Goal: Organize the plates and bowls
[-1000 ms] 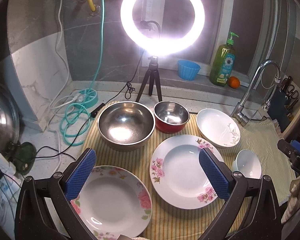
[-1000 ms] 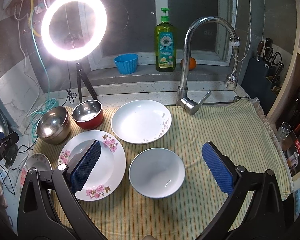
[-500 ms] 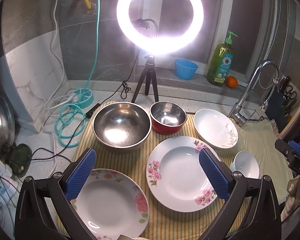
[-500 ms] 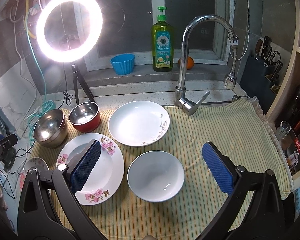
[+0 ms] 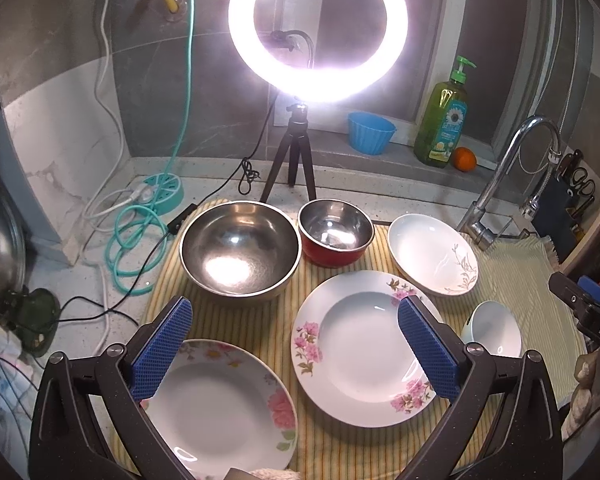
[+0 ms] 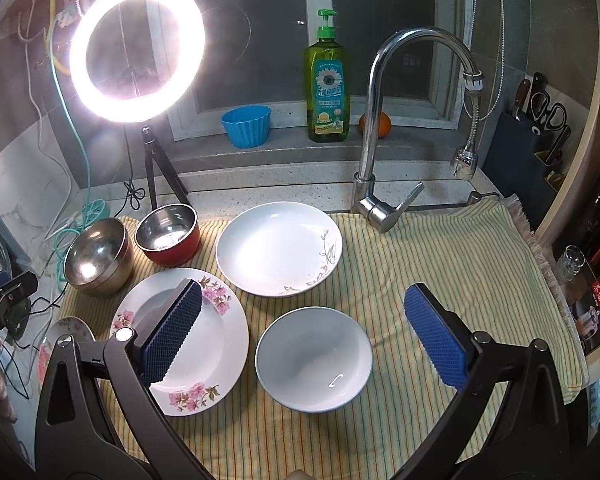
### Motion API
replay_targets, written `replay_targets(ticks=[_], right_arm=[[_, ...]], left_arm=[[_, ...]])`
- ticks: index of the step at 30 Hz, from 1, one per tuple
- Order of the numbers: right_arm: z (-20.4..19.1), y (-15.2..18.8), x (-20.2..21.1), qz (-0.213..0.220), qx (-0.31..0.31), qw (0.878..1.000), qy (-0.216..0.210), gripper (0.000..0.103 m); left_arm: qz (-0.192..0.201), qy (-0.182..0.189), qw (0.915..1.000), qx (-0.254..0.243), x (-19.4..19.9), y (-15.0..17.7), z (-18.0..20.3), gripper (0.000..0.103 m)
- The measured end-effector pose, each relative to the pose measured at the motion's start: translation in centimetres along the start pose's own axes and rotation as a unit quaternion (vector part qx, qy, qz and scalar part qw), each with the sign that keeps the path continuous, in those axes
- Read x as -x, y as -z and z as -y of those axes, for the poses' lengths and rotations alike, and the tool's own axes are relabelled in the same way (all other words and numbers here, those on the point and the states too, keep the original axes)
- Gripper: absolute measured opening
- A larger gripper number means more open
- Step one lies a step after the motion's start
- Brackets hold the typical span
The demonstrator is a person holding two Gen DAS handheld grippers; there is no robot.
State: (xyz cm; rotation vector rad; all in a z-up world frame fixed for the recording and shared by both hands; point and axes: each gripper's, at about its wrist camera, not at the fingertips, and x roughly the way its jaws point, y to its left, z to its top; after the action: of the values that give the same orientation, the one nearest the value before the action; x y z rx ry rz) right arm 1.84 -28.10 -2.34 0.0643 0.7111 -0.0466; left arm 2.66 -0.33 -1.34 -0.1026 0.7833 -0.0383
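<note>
While hovering with padded fingers spread wide and empty, left gripper point(image 5: 294, 344) frames the pink-flowered white plate point(image 5: 364, 348), right gripper point(image 6: 304, 334) brackets the plain white ceramic bowl point(image 6: 314, 358), readying grasps.

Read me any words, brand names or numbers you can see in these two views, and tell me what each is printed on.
"DAS": white letters on the black gripper body at the right edge of the left wrist view; the rest is cut off.
Soap bottle: a sunflower label with lines of characters, too blurred to read.
Red box on the right shelf: large pale characters, too distorted to read.
Plates and bowls: flower patterns only, no text.
</note>
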Motion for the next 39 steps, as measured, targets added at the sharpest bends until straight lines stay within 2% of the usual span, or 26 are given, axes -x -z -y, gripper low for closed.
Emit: replay_targets(ticks=[33, 37, 39], right_arm=[[-0.5, 0.3, -0.1, -0.005, 0.014, 1.000, -0.002, 0.103], [0.0, 0.5, -0.7, -0.017, 0.008, 1.000, -0.015, 0.102], [0.2, 0.7, -0.9, -0.024, 0.004, 0.999, -0.024, 0.098]], left_arm=[[-0.014, 0.013, 0.9997, 0.011, -0.8, 0.5, -1.4, 0.102], [-0.031, 0.017, 0.9991, 0.021, -1.7, 1.0, -2.1, 0.092], [-0.041, 0.020, 0.9987, 0.024, -2.2, 1.3, -2.5, 0.089]])
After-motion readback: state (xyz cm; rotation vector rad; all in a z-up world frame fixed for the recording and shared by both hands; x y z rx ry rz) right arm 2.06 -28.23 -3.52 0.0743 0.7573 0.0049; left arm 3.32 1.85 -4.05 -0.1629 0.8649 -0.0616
